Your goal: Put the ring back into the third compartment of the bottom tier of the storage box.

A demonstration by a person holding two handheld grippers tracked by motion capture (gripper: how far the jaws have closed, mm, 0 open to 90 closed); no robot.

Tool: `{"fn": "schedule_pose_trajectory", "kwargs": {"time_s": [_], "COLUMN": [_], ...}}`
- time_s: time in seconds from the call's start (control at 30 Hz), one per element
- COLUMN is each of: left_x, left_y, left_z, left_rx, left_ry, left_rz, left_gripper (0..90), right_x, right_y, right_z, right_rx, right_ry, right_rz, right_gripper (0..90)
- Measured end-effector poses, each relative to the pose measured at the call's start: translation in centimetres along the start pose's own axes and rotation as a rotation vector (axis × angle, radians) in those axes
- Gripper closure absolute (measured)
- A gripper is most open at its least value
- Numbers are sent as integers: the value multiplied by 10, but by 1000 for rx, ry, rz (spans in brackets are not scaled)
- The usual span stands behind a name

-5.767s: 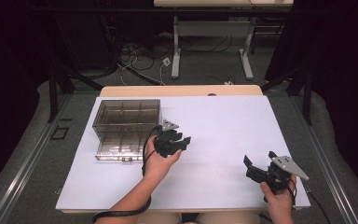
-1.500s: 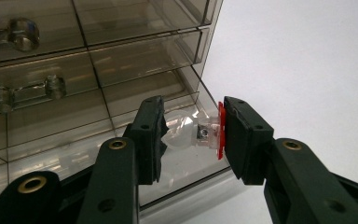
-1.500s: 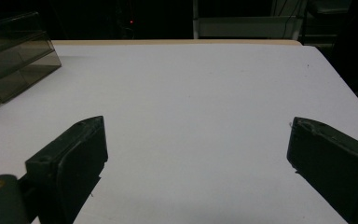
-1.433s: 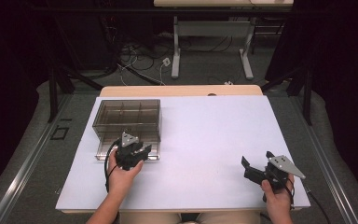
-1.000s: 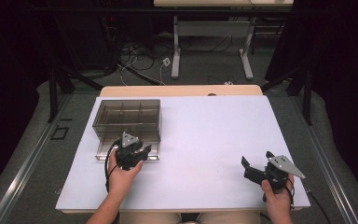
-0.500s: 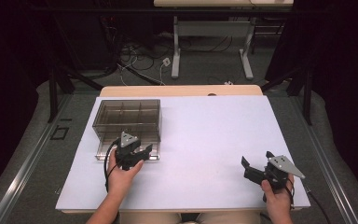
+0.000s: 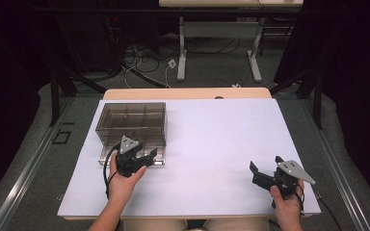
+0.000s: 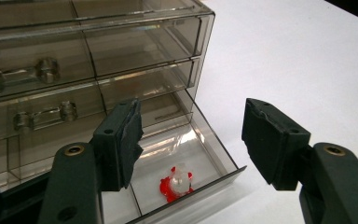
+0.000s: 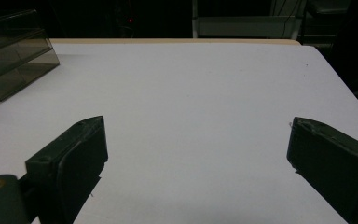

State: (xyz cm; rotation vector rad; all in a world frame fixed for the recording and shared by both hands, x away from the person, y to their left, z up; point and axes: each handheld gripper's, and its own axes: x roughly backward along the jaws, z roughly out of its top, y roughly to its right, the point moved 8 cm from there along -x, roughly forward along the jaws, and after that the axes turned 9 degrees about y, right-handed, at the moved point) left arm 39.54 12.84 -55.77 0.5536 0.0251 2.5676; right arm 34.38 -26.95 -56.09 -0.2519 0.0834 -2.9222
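1. Drawer cabinet (image 7: 131, 121) of smoky clear plastic stands on the white table (image 7: 212, 144) at its left side, toward the far edge; its bottom drawer (image 8: 186, 163) is pulled out toward me
2. My left gripper view looks into that open drawer: a small red and clear piece (image 8: 177, 183) lies on its floor near the front wall, something the high view is too coarse to show
3. The same view shows clear handles on the shut drawers above, which the high view blurs out
4. My left gripper (image 7: 139, 159) hovers just in front of the drawer with its jaws spread wide and nothing between them; in its own view (image 8: 193, 140) the left jaw sits over the drawer and the right jaw over bare table
5. Since 5.8 s ago my left hand (image 7: 123, 179) has moved from near the table's middle back to the cabinet's front; over the last 1.4 s it has barely shifted
6. My right gripper (image 7: 265, 172) rests near the table's right front corner, much where it was in every earlier frame
7. Its own view (image 9: 198, 149) shows its jaws spread wide over empty white surface, with the cabinet's corner (image 9: 14, 51) at far left
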Motion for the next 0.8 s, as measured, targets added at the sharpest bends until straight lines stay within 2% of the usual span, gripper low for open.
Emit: {"fn": "schedule_pose_trajectory", "kwargs": {"time_s": [0.1,0.17,0.23,0.37,0.5,0.6,0.7,0.8], "left_x": [6,7,11,15,22,26,30,33], "left_y": [5,5,9,10,9,9,7,4], "left_z": [2,2,3,3,5,5,4,2], "left_rx": [23,25,40,48,51,53,62,68], "left_ry": [9,16,23,32,51,58,67,75], "left_rz": [-29,-36,-55,-64,-75,-80,-72,-58], "left_gripper": [346,327,272,235,158,155,72,37], "right_x": [0,0,0,0,0,0,0,0], "right_y": [0,0,-1,-1,-2,-2,-3,-3], "right_z": [0,0,0,0,0,0,0,0], "right_rx": [-2,0,-1,-4,-4,-3,-1,-2], "right_ry": [0,0,1,-1,2,1,3,3], "right_rz": [-1,0,1,4,7,8,12,12], "right_gripper": [47,47,47,47,47,47,46,46]}}
